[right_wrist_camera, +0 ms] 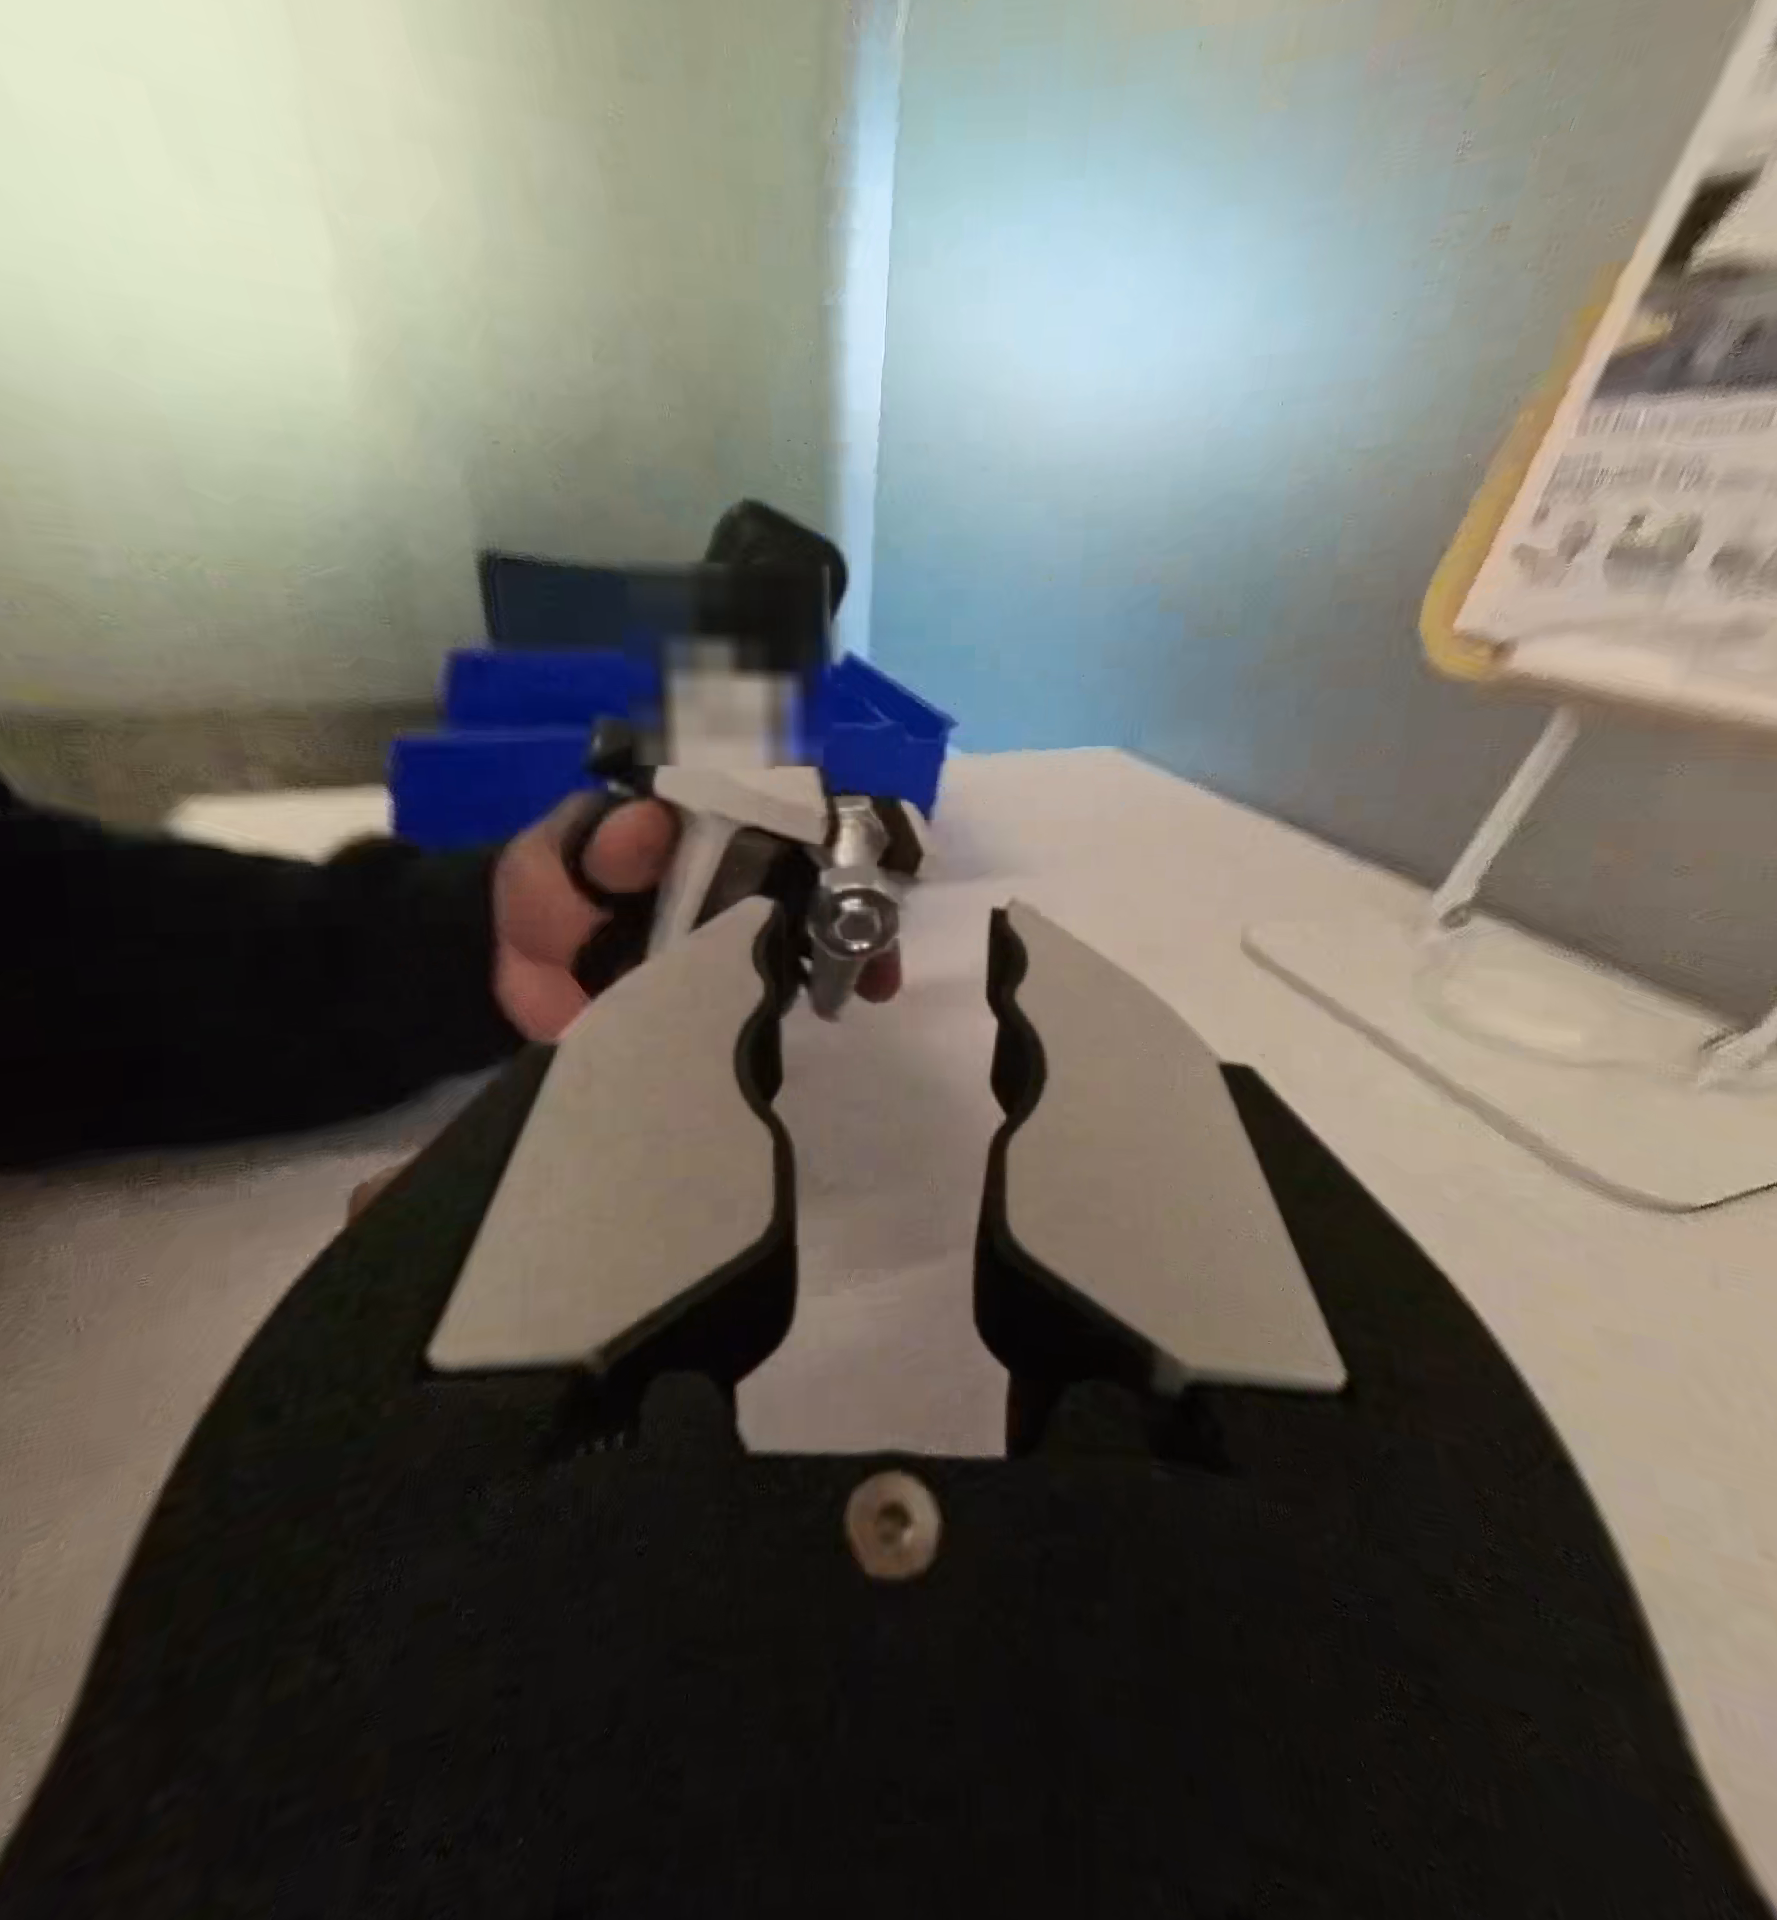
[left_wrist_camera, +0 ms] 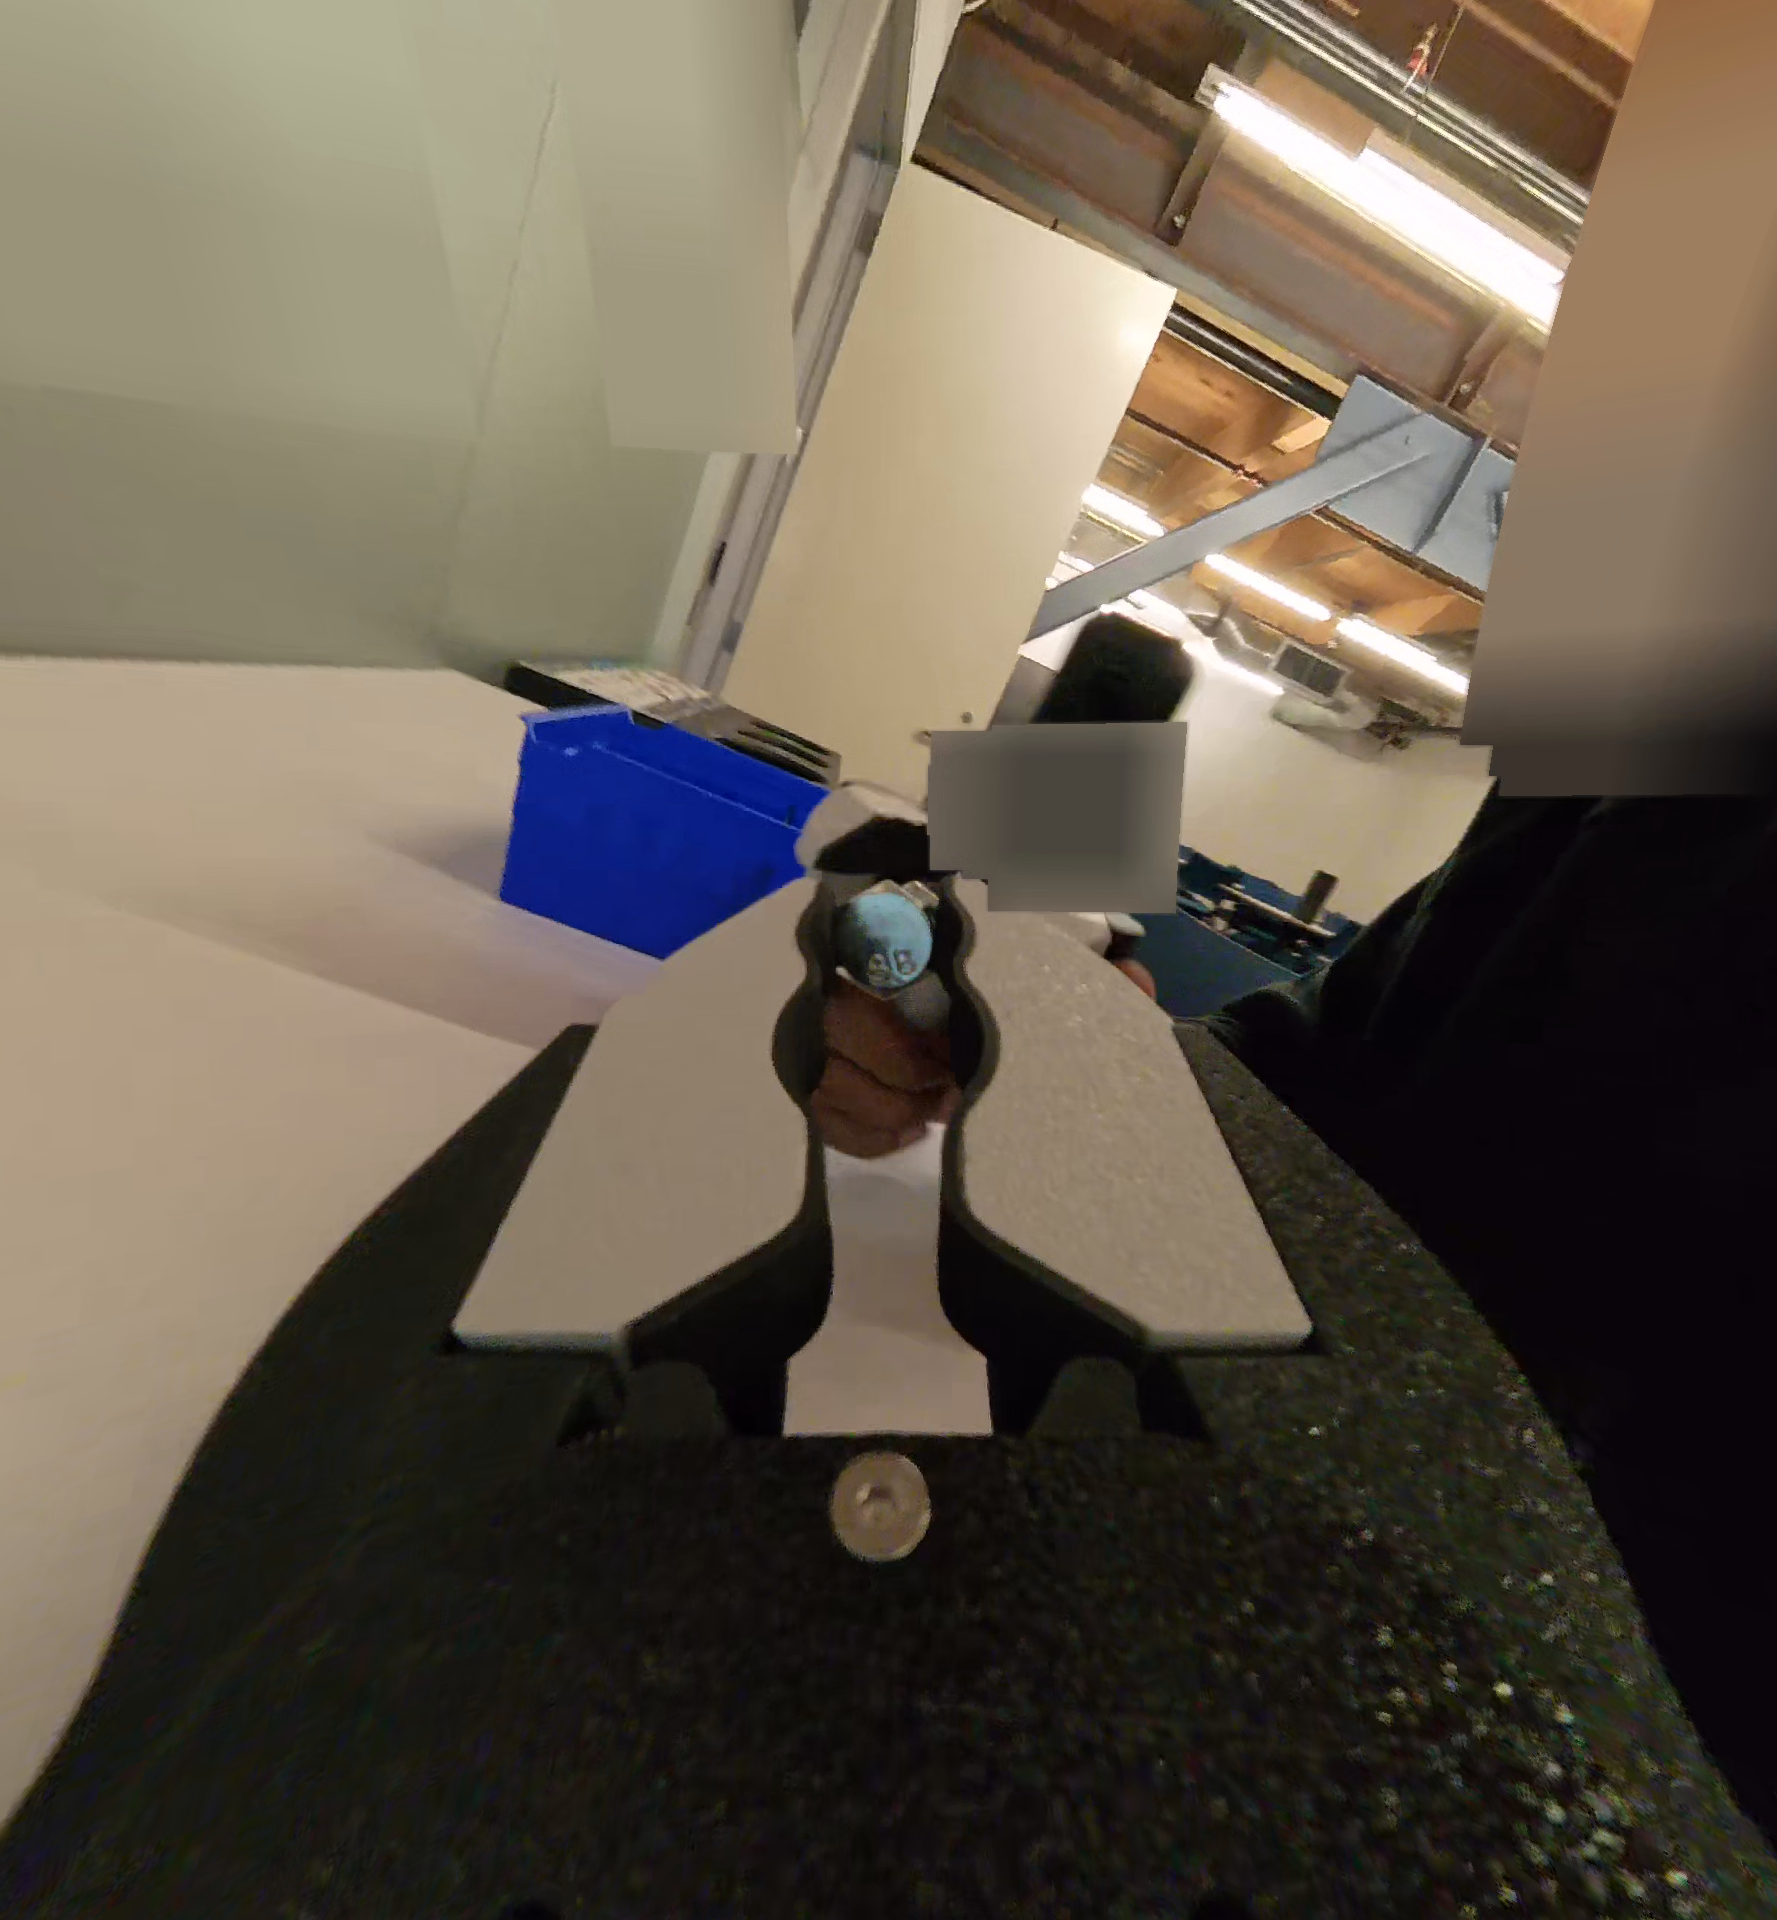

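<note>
Bolt [left_wrist_camera: 884, 948] sits pinched in the left tool [left_wrist_camera: 886, 940] above the white tabletop [left_wrist_camera: 188, 935], near blue bins [right_wrist_camera: 510, 748], while the right tool [right_wrist_camera: 889, 935] stands spread just before it.

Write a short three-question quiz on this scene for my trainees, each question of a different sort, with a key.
1. True or false: the left claw grips a bolt.
2. The bins behind the claws are: A red, B blue, C green.
3. Fill in: the right claw's fingers stand ____, with nothing between them.

Key: 1 true: the bolt sits clamped between its fingers. 2 B. 3 apart: only the white table shows through the gap.
</note>
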Motion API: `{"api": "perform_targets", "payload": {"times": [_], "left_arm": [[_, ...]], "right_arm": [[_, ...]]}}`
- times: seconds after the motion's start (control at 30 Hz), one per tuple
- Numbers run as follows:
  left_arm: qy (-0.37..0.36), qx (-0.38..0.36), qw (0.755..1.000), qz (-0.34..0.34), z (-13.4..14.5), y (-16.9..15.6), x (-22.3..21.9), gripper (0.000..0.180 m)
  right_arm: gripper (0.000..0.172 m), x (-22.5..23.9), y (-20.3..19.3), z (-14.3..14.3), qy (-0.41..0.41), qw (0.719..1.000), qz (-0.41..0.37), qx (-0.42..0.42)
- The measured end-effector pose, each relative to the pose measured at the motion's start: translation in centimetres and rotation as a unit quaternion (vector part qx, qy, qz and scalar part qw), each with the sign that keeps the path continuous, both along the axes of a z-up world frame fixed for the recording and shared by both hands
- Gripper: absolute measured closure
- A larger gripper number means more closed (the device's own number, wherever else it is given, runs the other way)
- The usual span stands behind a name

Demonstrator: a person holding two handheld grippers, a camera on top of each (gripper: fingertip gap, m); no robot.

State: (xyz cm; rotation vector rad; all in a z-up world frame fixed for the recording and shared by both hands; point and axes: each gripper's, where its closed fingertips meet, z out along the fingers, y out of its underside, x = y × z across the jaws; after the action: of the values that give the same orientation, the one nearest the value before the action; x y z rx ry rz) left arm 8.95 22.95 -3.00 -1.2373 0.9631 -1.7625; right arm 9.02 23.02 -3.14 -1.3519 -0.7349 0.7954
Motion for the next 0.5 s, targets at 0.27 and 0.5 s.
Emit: {"api": "perform_targets", "payload": {"times": [0.27, 0.5], "left_arm": [[0.015, 0.054, 0.998, 0.020, -0.3, -0.2, 0.1, 0.163], [0.035, 0.051, 0.998, 0.002, -0.8, -0.9, 0.6, 0.163]], "right_arm": [[0.136, -0.4, -0.1, -1.0, 0.105, 0.974, 0.105, -0.174], [0.154, -1.1, -0.6, -1.8, 0.000, 0.995, 0.070, -0.071]]}}
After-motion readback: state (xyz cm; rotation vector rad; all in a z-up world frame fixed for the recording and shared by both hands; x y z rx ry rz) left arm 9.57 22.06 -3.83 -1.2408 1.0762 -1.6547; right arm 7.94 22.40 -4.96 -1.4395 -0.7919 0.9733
